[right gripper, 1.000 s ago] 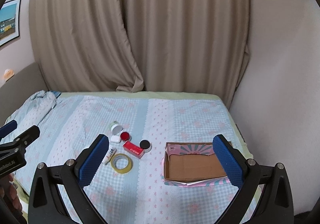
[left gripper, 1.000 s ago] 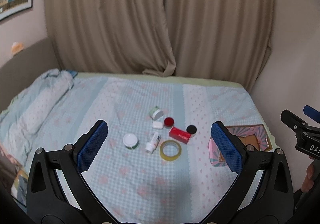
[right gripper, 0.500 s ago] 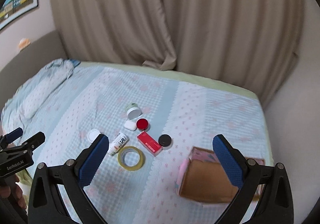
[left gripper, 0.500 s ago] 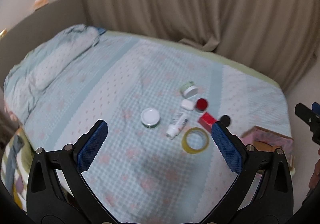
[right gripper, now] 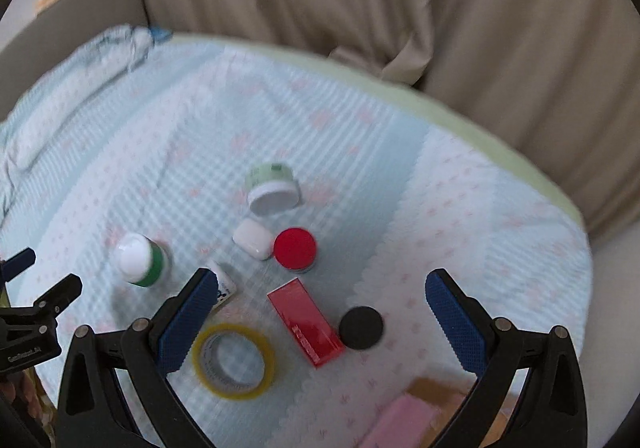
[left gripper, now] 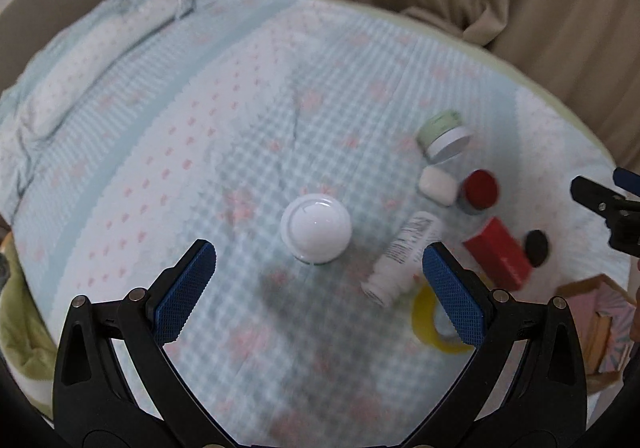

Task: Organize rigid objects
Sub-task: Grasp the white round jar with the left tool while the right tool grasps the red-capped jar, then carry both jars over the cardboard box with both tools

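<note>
Closer now, both grippers' blue textured fingers gape empty over round white-lidded bottle (left gripper: 316, 229), quilted bedspread (left gripper: 200, 120).

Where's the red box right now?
In the right wrist view the red box lies flat on the bedspread between the yellow tape roll and the black round lid, just below the red-capped jar.

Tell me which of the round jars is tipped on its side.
The pale green jar, farthest back: it lies tipped, its white lid facing the camera. The white-capped green jar and the red-lidded jar stand upright.
</note>
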A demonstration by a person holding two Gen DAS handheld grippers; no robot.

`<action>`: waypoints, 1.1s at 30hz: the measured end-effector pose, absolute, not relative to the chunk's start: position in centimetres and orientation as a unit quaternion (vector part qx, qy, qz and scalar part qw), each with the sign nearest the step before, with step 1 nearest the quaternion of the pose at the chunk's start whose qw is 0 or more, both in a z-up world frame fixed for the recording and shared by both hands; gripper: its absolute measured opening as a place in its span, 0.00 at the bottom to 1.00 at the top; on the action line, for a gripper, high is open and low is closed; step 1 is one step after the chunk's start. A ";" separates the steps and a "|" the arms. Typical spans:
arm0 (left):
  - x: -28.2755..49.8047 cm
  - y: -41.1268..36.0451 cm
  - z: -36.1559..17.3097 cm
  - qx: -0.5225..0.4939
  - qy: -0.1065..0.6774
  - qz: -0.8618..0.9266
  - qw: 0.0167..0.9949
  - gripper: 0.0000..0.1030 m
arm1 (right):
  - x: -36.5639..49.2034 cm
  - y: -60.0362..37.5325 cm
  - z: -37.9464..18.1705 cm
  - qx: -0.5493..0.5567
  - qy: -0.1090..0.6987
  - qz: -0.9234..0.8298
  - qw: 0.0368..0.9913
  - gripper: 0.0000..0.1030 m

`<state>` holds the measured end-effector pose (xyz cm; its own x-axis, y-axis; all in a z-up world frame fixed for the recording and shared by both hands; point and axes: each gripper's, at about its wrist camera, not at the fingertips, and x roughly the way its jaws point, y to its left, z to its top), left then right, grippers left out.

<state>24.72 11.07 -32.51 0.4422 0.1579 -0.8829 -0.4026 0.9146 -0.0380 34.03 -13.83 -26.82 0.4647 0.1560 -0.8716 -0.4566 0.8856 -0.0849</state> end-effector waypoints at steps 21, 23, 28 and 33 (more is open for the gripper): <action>31.2 13.1 -45.9 -0.152 0.555 0.167 0.801 0.82 | 42.5 -9.2 -43.6 -0.242 0.605 0.198 0.732 0.78; 31.4 13.3 -46.1 -0.153 0.553 0.169 0.801 0.78 | 42.9 -9.2 -43.8 -0.238 0.607 0.208 0.729 0.70; 31.2 14.0 -46.2 -0.146 0.552 0.169 0.803 0.66 | 42.7 -8.5 -43.6 -0.240 0.605 0.230 0.723 0.49; 30.9 14.0 -46.0 -0.140 0.551 0.166 0.806 0.66 | 42.2 -8.2 -43.4 -0.250 0.595 0.229 0.729 0.49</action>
<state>30.92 13.95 -45.96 0.3382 0.1140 -0.9342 -0.4224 0.9054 -0.0424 42.16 -8.18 -43.40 0.1866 0.0363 -0.9818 -0.6317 0.7697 -0.0916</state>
